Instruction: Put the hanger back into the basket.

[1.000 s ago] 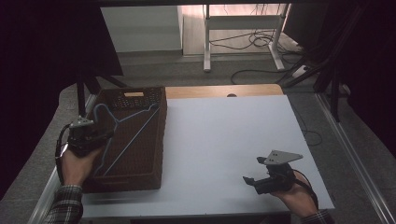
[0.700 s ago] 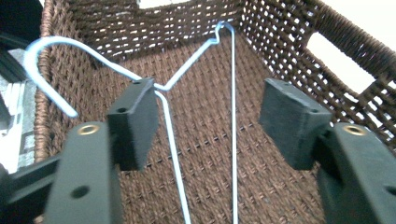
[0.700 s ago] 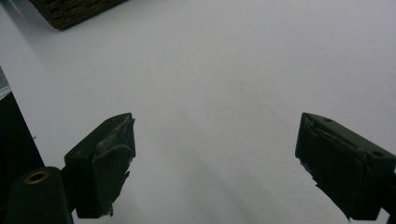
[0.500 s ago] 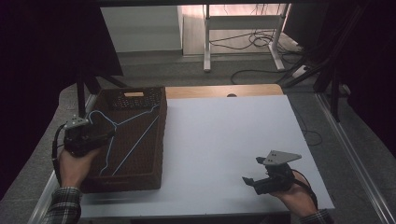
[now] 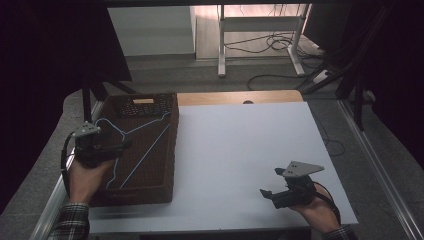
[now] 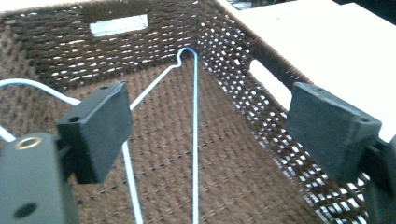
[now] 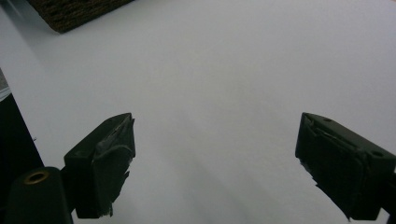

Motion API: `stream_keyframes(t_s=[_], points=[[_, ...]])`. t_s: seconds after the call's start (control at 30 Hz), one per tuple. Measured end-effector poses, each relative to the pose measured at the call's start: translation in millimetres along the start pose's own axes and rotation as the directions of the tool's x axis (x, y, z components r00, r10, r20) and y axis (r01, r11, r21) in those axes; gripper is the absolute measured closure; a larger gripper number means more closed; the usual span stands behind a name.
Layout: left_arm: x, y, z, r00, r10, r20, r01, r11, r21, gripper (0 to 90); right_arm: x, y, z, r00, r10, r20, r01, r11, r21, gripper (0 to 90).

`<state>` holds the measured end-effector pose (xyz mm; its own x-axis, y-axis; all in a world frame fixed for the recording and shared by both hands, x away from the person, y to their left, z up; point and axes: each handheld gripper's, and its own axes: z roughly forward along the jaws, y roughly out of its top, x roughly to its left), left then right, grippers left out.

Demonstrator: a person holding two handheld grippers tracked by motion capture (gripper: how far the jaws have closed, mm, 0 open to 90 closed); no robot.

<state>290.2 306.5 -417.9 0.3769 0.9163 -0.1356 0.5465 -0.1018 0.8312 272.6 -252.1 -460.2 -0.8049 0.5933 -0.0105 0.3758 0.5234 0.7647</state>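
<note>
I have the left tool (image 5: 122, 144) over the brown wicker basket (image 5: 170, 150) at nine o'clock on the white bench (image 5: 240, 150), and its jaws have just been opening; they now stand released, with the wire hanger (image 5: 142, 150) lying free on the basket floor and no pad pressing on it. Through the left gripper view the hanger (image 6: 195, 140) runs away from me toward twelve o'clock: one straight wire passes through the gap between the jaws, well below them, another slips under the jaw at nine o'clock, and the bend sits in the far corner against the woven wall. I judge the step to be letting go and backing out. To do that well I would lift straight up before swinging away, keeping the jaws wide so neither pad snags the wire or catches the basket rim at three o'clock. My right tool (image 5: 267, 192) rests low on the bench at five o'clock, well apart from the basket, jaws spread and empty above bare white surface.
</note>
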Motion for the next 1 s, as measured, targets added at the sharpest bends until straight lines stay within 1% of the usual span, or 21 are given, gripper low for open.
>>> stream_keyframes(t_s=[0.03, 0.13, 0.17, 0.23, 0.37, 0.57, 0.67, 0.77, 0.8, 0.83, 1.0], points=[[-1.1, 0.0, 0.0, 1.0, -0.004, 0.001, 0.004, 1.0, -0.003, 12.8, 0.0, 0.0, -0.1, 1.0, -0.001, 0.0, 0.001, 1.0, -0.001, 12.4], [-4.4, -0.5, -0.7, 0.9994, -0.032, 0.013, 0.032, 0.9994, -0.01, 12.2, 0.6, -0.2, -0.3, 1.0, -0.004, 0.0, 0.004, 1.0, 0.0, 12.5], [-5.6, -0.8, -0.8, 0.9991, -0.035, 0.024, 0.035, 0.9993, -0.009, 10.9, 0.8, -0.2, -0.3, 1.0, -0.005, -0.001, 0.005, 1.0, 0.0, 12.4], [-8.4, -1.2, -1.3, 0.9989, -0.035, 0.029, 0.036, 0.9993, -0.012, 9.9, 0.9, -0.3, -0.3, 1.0, -0.006, -0.001, 0.006, 1.0, 0.001, 12.4], [-15.5, -1.8, -2.2, 0.9989, -0.021, 0.041, 0.021, 0.9997, -0.013, 7.8, 0.3, -0.5, -0.7, 1.0, -0.002, 0.001, 0.002, 1.0, 0.0, 12.4], [-30.6, -1.4, -3.1, 0.998, 0.007, 0.063, -0.007, 0.9999, -0.01, 4.3, 1.0, -0.5, -0.4, 1.0, -0.002, 0.001, 0.002, 1.0, 0.001, 12.3], [-39.9, -0.2, -3.2, 0.9963, 0.022, 0.083, -0.022, 0.9997, -0.011, 3.1, 0.9, -0.3, -1.1, 1.0, 0.001, 0.003, -0.001, 1.0, -0.002, 12.1], [-52.4, 1.7, -4.1, 0.9935, 0.05, 0.102, -0.05, 0.9987, -0.011, 2.4, 0.5, 0.0, -3.0, 0.9999, 0.009, 0.006, -0.009, 1.0, -0.009, 11.8], [-54.3, 1.9, -4.2, 0.9931, 0.054, 0.104, -0.053, 0.9985, -0.012, 2.1, 0.3, 0.2, -4.3, 0.9999, 0.013, 0.005, -0.013, 1.0, -0.016, 11.5], [-59.1, 2.3, -4.8, 0.992, 0.067, 0.107, -0.066, 0.9977, -0.014, 2.1, 0.1, 0.3, -4.7, 0.9999, 0.014, 0.006, -0.014, 1.0, -0.02, 11.1], [-77.5, 3.9, -6.0, 0.988, 0.103, 0.116, -0.101, 0.9947, -0.018, 1.8, 0.6, 0.1, -9.9, 0.9995, 0.032, 0.005, -0.032, 0.998, -0.048, 8.5]])
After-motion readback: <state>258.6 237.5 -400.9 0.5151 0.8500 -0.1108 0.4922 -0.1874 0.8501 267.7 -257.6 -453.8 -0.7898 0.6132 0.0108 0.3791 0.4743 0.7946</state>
